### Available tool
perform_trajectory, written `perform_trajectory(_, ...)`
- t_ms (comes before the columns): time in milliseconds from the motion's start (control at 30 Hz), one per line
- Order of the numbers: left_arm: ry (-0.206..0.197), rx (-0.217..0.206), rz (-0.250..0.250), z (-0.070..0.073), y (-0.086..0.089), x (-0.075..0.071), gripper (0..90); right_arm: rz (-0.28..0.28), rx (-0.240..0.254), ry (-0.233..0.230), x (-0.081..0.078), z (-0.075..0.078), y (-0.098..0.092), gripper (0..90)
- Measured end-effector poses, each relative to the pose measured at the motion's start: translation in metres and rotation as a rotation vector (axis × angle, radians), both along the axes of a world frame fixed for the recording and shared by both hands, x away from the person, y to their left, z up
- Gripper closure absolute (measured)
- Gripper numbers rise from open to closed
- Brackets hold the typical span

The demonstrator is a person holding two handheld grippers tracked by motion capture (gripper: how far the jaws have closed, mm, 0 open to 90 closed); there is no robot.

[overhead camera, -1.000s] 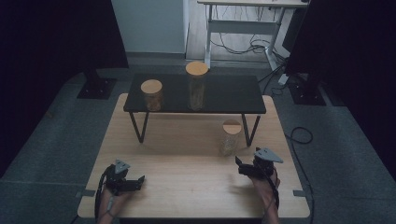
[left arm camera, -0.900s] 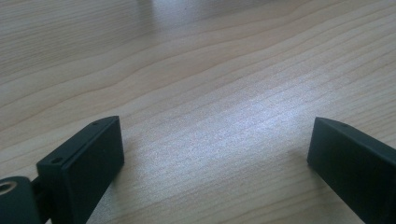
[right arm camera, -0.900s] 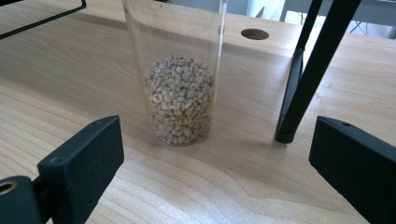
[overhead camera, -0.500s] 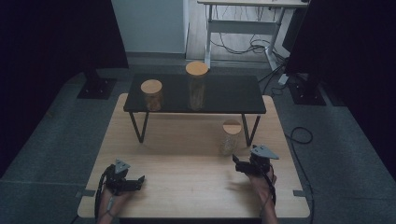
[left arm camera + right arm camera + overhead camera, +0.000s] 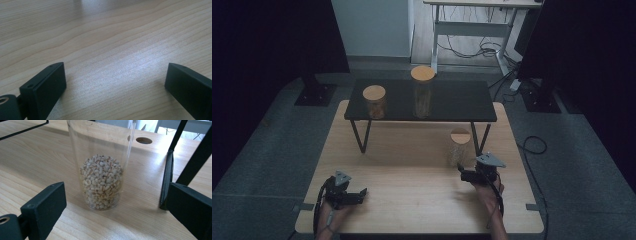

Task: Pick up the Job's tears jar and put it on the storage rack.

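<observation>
- Jar of pale grains (image 5: 101, 182), glass with a wooden lid, stands upright on the wooden table (image 5: 412, 170) at about 3 o'clock from the table's middle, just in front of the black shelf's right front leg (image 5: 168, 180).
- From the high view the same jar (image 5: 459, 147) sits at roughly 11 o'clock from the right gripper (image 5: 464, 175), near it but not touching.
- Right gripper, seen along its own jaws (image 5: 115, 207): the two black jaws stand wide apart, the jar centred between them and farther off, with no contact on either side.
- Grains fill the lower part of the jar; the glass above them is clear.
- Left gripper (image 5: 357, 196) rests low over the table at about 7 o'clock from the table's middle, well apart from the jar.
- In the left gripper view the left gripper (image 5: 115, 82) has its jaws spread wide over bare wood grain, nothing between them.
- Black shelf (image 5: 452, 102) stands at 12 o'clock on the table, bearing a short jar (image 5: 375, 101) toward its left and a tall jar (image 5: 422, 92) near its middle, both with wooden lids.
- A round hole (image 5: 144, 140) in the tabletop lies beyond the jar, at about 1 o'clock from it in the right gripper view.
</observation>
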State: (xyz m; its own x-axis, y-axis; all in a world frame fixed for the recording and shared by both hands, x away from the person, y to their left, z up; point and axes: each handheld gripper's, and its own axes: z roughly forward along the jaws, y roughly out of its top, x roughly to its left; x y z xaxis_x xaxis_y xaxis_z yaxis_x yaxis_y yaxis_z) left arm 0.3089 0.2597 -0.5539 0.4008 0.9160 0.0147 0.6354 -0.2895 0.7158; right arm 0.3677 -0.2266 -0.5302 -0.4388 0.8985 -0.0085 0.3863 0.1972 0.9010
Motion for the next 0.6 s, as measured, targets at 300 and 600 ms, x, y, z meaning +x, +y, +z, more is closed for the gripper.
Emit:
perform_trajectory(300, 0.000, 0.000, 0.000, 0.000, 0.000, 0.000, 3.1, 0.002, 0.000, 0.001, 0.006, -0.002, 0.005, 2.8)
perform_trajectory(600, 0.000, 0.000, 0.000, 0.000, 0.000, 0.000, 3.1, 0.005, 0.000, 0.002, 0.011, -0.003, 0.009, 2.9)
